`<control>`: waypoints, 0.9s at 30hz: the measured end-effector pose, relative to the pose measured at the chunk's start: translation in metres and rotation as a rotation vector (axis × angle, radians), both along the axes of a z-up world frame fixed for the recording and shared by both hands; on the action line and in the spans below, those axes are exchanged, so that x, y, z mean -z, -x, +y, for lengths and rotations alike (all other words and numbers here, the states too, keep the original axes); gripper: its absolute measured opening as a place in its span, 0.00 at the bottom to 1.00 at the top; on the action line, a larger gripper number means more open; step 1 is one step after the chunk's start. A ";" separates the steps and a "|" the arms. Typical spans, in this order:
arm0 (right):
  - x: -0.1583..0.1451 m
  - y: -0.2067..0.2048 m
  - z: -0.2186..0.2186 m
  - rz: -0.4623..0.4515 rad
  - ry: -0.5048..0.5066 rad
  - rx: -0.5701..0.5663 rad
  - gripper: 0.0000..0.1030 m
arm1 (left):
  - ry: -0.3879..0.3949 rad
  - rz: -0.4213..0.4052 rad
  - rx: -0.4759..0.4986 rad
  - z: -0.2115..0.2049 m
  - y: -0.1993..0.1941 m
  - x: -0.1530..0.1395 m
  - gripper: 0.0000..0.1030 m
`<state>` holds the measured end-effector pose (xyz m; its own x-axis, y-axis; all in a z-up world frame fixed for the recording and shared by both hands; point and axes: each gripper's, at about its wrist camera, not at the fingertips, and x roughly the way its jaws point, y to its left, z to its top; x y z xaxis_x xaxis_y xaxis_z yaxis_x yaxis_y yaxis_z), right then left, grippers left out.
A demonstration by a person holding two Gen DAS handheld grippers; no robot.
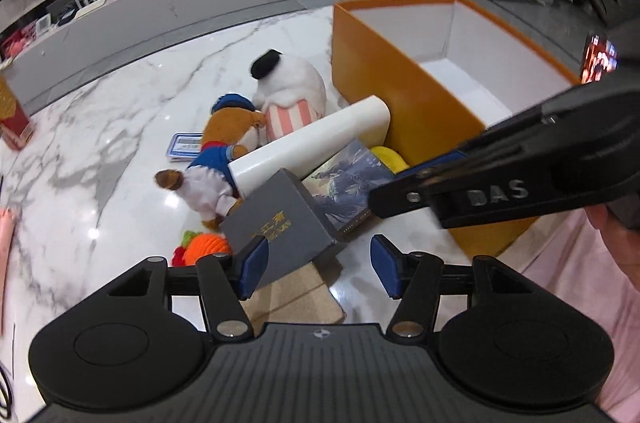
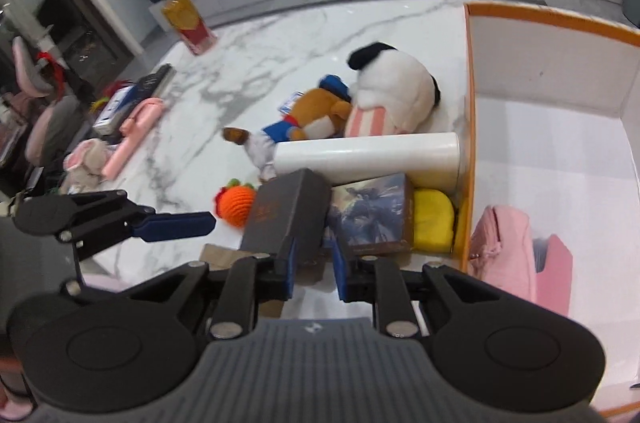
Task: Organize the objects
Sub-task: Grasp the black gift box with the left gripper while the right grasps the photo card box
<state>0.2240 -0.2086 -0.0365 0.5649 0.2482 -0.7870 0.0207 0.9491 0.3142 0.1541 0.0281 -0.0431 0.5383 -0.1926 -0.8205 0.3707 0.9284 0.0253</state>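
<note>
A dark grey box point(image 1: 280, 223) point(image 2: 288, 215) with gold lettering leans on a white cylinder point(image 1: 312, 143) point(image 2: 368, 159) beside a picture-covered box point(image 1: 348, 183) point(image 2: 372, 215). My left gripper point(image 1: 320, 269) is open. The grey box's near corner lies between its pads, and the right pad stands clear of it. My right gripper point(image 2: 315, 271) is open only narrowly, just short of the grey box's near end. Beside the pile stands an orange bin point(image 1: 400, 95) point(image 2: 472, 103) with a pink pouch point(image 2: 504, 243) in it.
On the marble table lie a sailor bear plush point(image 1: 228, 151) point(image 2: 316, 119), a white plush with striped trousers point(image 1: 288, 91) point(image 2: 392, 95), an orange knitted toy point(image 1: 208, 247) point(image 2: 236, 207) and a yellow thing point(image 2: 434, 219). A red-gold box point(image 2: 190, 19) and pink items point(image 2: 136, 131) sit at the far left.
</note>
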 end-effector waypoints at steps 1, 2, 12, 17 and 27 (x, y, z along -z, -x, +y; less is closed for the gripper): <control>0.002 -0.003 0.000 0.006 0.006 0.013 0.27 | -0.014 -0.003 0.003 -0.003 -0.003 0.004 0.68; 0.003 -0.006 0.001 0.008 0.007 0.021 0.30 | -0.031 -0.007 0.005 -0.007 -0.005 0.009 0.70; 0.008 -0.031 0.006 0.030 0.093 -0.020 0.33 | -0.133 -0.035 0.026 -0.026 -0.019 0.034 0.79; 0.010 -0.037 0.008 0.027 0.129 -0.046 0.33 | -0.128 -0.028 0.031 -0.024 -0.020 0.038 0.82; 0.009 -0.040 0.013 0.019 0.184 -0.113 0.39 | -0.183 -0.060 0.014 -0.026 -0.012 0.033 0.52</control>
<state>0.2637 -0.1955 -0.0458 0.5265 0.1606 -0.8349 -0.0847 0.9870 0.1365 0.1666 0.0019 -0.0759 0.5853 -0.0507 -0.8092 0.3761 0.9011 0.2156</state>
